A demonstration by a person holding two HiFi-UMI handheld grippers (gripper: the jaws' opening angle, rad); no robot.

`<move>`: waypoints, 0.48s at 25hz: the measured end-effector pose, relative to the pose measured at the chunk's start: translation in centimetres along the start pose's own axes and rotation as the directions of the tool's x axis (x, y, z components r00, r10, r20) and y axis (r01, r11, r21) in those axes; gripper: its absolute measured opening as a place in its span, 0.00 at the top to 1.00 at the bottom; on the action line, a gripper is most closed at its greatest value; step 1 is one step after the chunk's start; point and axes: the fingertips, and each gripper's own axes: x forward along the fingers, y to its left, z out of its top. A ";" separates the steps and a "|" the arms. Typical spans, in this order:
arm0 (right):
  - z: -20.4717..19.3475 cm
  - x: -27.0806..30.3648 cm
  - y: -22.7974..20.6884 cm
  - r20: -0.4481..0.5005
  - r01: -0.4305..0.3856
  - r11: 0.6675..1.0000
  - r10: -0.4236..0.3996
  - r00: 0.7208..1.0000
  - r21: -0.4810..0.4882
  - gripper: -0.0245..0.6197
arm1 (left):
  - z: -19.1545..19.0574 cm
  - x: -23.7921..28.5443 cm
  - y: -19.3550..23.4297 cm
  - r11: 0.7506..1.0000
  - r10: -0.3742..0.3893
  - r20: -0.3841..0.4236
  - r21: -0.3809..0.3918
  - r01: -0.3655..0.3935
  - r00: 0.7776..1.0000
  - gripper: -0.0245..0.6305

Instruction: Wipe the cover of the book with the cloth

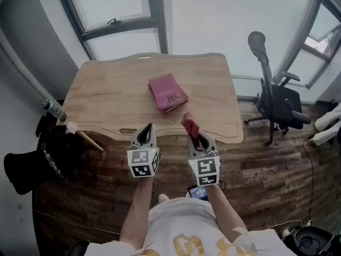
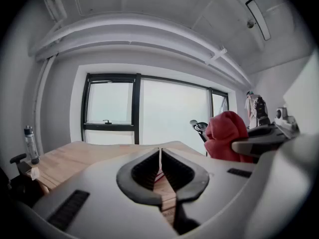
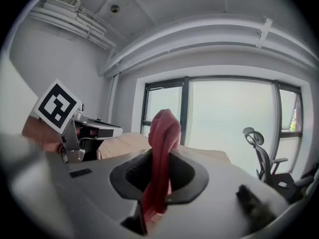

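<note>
as our right gripper (image 1: 196, 138) pinches the cloth (image 1: 190, 125) in its fingers, our left gripper (image 1: 147, 131) is closed, empty.

Left grey plastic gripper (image 1: 147, 128), jaws closed together, empty. Right grey plastic gripper (image 1: 195, 138) just beside it, jaws clamped on a red cloth (image 1: 189, 125). Both tilt slightly downward, bare forearms (image 1: 139, 204) outstretched.

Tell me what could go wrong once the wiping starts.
1. The book lies loose on the table, and the left gripper is shut, empty and short of it: a wipe may push the book along.
2. The right gripper pinches the cloth in a narrow bunch, so its hard jaw tips might meet the cover before much cloth does.
</note>
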 end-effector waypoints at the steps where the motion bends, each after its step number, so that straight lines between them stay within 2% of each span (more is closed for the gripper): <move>1: 0.0 0.0 -0.7 0.000 0.000 1.000 0.000 1.000 0.001 0.85 | 0.1 0.2 -0.4 1.000 0.005 0.001 0.002 -0.005 1.000 0.93; 12: -1.2 -0.3 -3.9 0.008 -0.048 0.999 0.048 0.999 0.026 0.85 | -0.1 0.6 -2.5 0.998 0.067 -0.011 0.000 -0.067 0.998 0.93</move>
